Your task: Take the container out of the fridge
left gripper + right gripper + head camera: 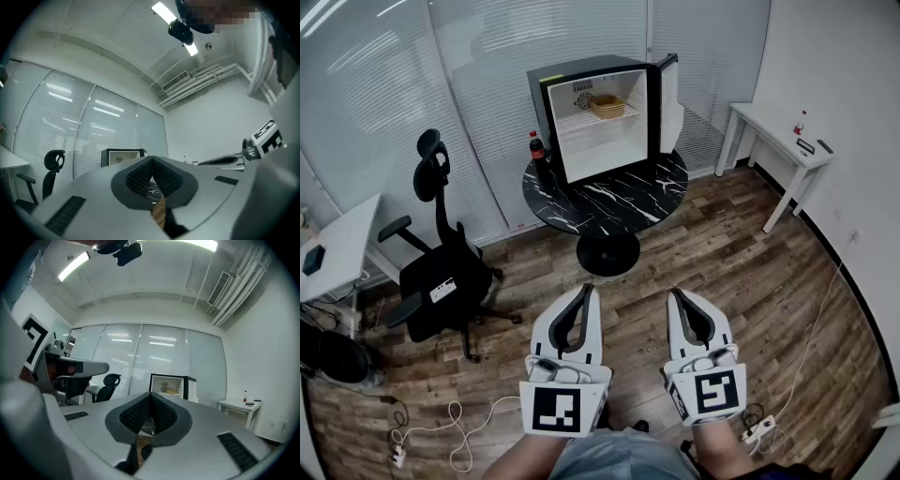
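Two grippers low in head view, side by side over wood floor (741, 281), pointing twd fridge (600, 117). Left gripper (584, 289): jaws closed tip to tip, nothing btwn them; same in left gripper view (152, 158), ribbed pads meeting at the front, only a small gap behind. Right gripper (675, 292): jaws fully together too, empty; confirmed in right gripper view (151, 393). Marker cubes at rear of each, nearest the person.

Well ahead of both: small black fridge w/ white interior, standing on round black marble-look table (609, 202), door (668, 98) swung open to the right. Container (607, 106) inside, tan/yellowish, on upper wire shelf toward right side; also visible thru right gripper view (171, 391). Lower compartment looks bare white. Grippers nowhere near container, well apart from table.

Just beside fridge on its left, on table edge: dark cola-type bottle (537, 150) w/ red cap, upright.

Left of table: black office chair (441, 272) on castors; white desk (337, 248) at far left w/ small dark item on it. Right: white side table (778, 131) against wall, w/ small red-capped bottle (800, 123) & a couple of dark flat items, too small to ID. White cable (459, 431) loose on floor bottom left; power strip (759, 429) bottom right. Blinds across back wall.
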